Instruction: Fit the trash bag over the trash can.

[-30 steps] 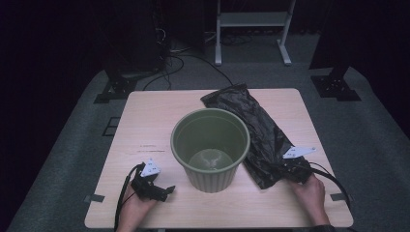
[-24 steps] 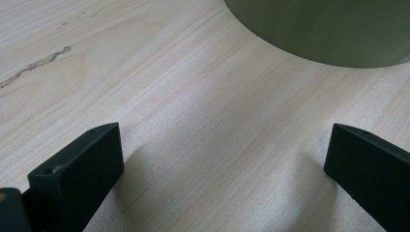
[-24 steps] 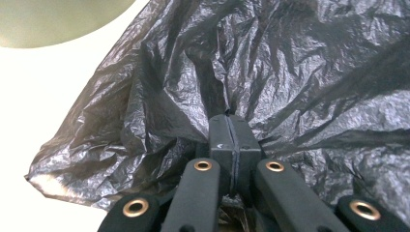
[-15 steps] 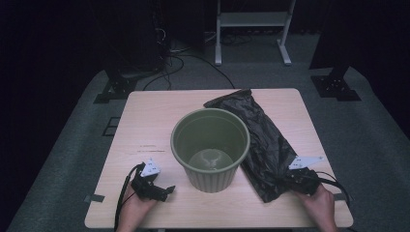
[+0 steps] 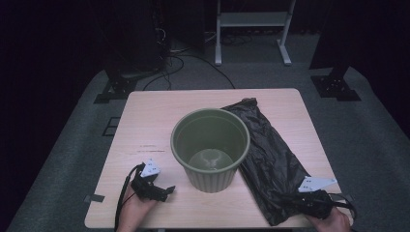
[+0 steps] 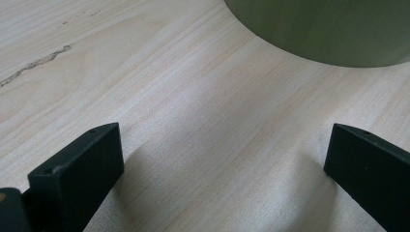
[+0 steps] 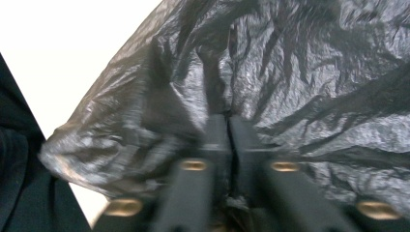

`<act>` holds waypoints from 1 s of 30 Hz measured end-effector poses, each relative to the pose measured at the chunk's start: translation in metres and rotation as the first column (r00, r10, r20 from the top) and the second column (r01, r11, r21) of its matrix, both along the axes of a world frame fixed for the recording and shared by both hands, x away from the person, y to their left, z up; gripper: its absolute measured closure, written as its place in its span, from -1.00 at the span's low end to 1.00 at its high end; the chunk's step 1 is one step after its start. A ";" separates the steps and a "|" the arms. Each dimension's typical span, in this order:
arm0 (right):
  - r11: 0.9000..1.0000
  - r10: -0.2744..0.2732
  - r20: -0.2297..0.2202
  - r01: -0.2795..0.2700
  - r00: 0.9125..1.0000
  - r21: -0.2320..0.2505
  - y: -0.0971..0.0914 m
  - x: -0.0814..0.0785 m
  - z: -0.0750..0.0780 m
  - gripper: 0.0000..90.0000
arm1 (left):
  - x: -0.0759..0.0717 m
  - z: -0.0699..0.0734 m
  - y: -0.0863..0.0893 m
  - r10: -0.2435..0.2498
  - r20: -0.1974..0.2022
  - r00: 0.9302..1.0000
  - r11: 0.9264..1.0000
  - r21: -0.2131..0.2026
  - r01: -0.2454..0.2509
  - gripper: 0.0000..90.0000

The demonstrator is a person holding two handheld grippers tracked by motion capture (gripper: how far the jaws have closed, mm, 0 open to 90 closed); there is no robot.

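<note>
The waste bin [image 5: 211, 147] was a dull olive green, and the crinkled plastic bin bag [image 5: 270, 154] beside it was glossy black. Pale wood grain with a few darker streaks covered the desk [image 5: 150, 121], which stood on grey carpet [image 5: 67, 145]. Both claws, left [image 5: 164, 191] and right [image 5: 295, 199], were black, each topped by a light grey plate.

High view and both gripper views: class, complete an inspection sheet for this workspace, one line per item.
Surface: pale wood table, faint marks at its left.
Job's things: green bin upright, centre, looks empty; black bag lying flat beside it.
Clutter: nothing seen.
Grippers: left gripper open, low over the table near the bin; right gripper pinches the bag's near end, its jaws just been opening.
Cables: gripper cable loops off the table; floor cables beyond.
Surroundings: grey carpet, white stand.
</note>
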State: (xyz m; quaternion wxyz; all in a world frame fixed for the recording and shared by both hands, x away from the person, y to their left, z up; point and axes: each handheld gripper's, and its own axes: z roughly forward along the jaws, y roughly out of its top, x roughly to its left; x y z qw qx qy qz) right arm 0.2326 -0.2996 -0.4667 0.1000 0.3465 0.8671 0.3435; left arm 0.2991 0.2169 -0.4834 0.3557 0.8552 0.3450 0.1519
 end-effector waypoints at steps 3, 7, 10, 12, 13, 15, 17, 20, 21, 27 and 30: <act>1.000 -0.014 -0.002 0.014 1.000 0.003 -0.001 -0.001 0.004 0.35 | 0.000 0.000 0.000 0.000 0.001 1.000 1.000 0.000 0.000 -1.00; 0.999 -0.054 0.046 0.054 0.997 0.008 0.000 0.001 0.017 -0.11 | 0.000 0.000 0.000 0.001 0.001 1.000 1.000 0.000 -0.001 -1.00; 0.995 -0.102 0.084 0.101 0.991 0.015 0.002 0.011 0.027 -0.50 | 0.000 0.000 0.000 0.000 0.000 1.000 1.000 0.000 0.000 -1.00; 0.992 -0.129 0.087 0.128 0.988 0.018 0.002 0.023 0.032 -0.65 | 0.000 0.000 0.000 0.000 0.000 1.000 1.000 0.000 0.000 -1.00; 0.992 -0.129 0.087 0.128 0.988 0.018 0.002 0.023 0.032 -0.65 | 0.000 0.000 0.000 0.000 0.000 1.000 1.000 0.000 0.000 -1.00; 0.989 -0.147 0.076 0.146 0.986 0.028 0.002 0.041 0.037 -0.74 | 0.000 0.000 0.000 0.000 0.000 1.000 1.000 0.000 0.000 -1.00; 0.988 -0.151 0.071 0.149 0.986 0.034 0.002 0.047 0.039 -0.79 | 0.000 0.000 0.000 0.000 0.000 1.000 1.000 0.000 0.000 -1.00; 0.987 -0.158 0.072 0.156 0.985 0.038 0.006 0.070 0.047 -0.79 | 0.000 0.000 0.000 0.000 0.000 1.000 1.000 0.000 0.000 -1.00; 0.987 -0.158 0.071 0.155 0.985 0.040 0.007 0.075 0.048 -0.79 | 0.000 0.000 0.000 0.000 0.000 1.000 1.000 0.000 0.000 -1.00; 0.986 -0.169 0.076 0.167 0.983 0.028 0.012 0.101 0.048 -0.79 | 0.000 0.000 0.000 0.000 0.000 1.000 1.000 0.000 0.000 -1.00; 0.982 -0.190 0.065 0.190 0.980 0.005 0.011 0.123 0.042 -0.79 | 0.000 0.000 0.000 0.000 0.000 1.000 1.000 0.000 0.000 -1.00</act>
